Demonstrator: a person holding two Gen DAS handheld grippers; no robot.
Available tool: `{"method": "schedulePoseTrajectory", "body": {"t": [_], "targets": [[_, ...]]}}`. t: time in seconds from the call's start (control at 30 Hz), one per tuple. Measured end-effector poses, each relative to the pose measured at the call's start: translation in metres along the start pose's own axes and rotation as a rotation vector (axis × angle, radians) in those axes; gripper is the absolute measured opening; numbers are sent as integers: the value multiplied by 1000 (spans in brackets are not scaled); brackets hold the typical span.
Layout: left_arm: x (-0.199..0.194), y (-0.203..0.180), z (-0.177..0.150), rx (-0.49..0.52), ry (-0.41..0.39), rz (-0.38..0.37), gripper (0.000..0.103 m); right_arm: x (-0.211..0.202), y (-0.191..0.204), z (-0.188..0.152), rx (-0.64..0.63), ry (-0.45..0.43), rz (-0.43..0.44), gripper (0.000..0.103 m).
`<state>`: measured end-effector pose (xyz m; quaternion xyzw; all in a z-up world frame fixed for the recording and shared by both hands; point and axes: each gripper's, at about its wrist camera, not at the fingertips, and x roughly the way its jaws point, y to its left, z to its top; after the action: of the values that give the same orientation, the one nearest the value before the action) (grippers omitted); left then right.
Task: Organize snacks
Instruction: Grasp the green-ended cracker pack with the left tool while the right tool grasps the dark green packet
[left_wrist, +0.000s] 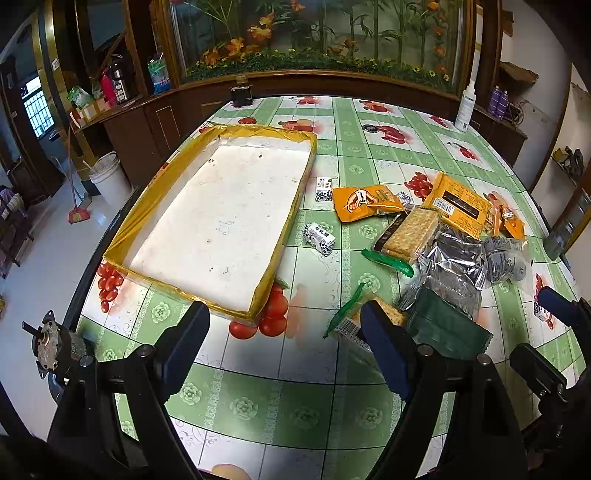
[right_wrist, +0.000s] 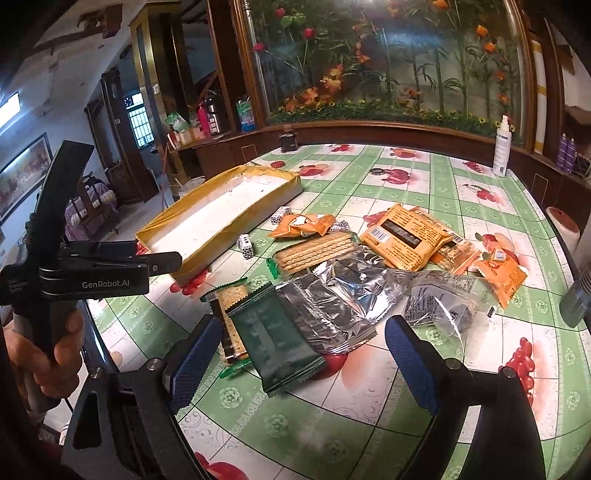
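Hovering above the table (left_wrist: 325, 398), both grippers stand with fingers spread and nothing between them. The left gripper (left_wrist: 284, 332) hangs over the near short end of the yellow-taped tray (left_wrist: 288, 218), which has a bare white floor and no snacks inside. The right gripper (right_wrist: 299, 354) hangs over the dark green wrapper (right_wrist: 277, 347) at the near edge of the snack pile, to the right of the tray. Just behind that wrapper lie crumpled silver foil packs (right_wrist: 343, 291), a cracker pack (right_wrist: 317, 251) and an orange biscuit bag (right_wrist: 402, 240). Two small black-and-white candy boxes (left_wrist: 319, 239) sit on the table just beside the tray's right rim. A white spray bottle (right_wrist: 501, 147) stands well beyond the tray at the table's far edge.
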<state>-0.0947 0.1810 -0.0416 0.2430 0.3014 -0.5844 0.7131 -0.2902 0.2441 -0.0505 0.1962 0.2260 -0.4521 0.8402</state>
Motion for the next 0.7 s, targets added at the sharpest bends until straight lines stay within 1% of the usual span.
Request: {"method": "schedulePoseTrajectory", "body": {"t": [0.23,0.37,0.5,0.6,0.7], "targets": [[0,-9,-2,16,11,2,84,-2,-8,-3,15,2,-1,92],[1,-14,-4,26,25,-1,84,-4,-13,-4,25,-2,-15,92],[2,-19,-5,36,35,-3,84,-7,-13,-4,-12,2,-110,92],[4,-19,-6,43,51,-19,84,-12,-16,-4,-59,14,-143,92],[9,-15,-14,50,68,-58,84,-20,-26,-10,-116,31,-172,92]]}}
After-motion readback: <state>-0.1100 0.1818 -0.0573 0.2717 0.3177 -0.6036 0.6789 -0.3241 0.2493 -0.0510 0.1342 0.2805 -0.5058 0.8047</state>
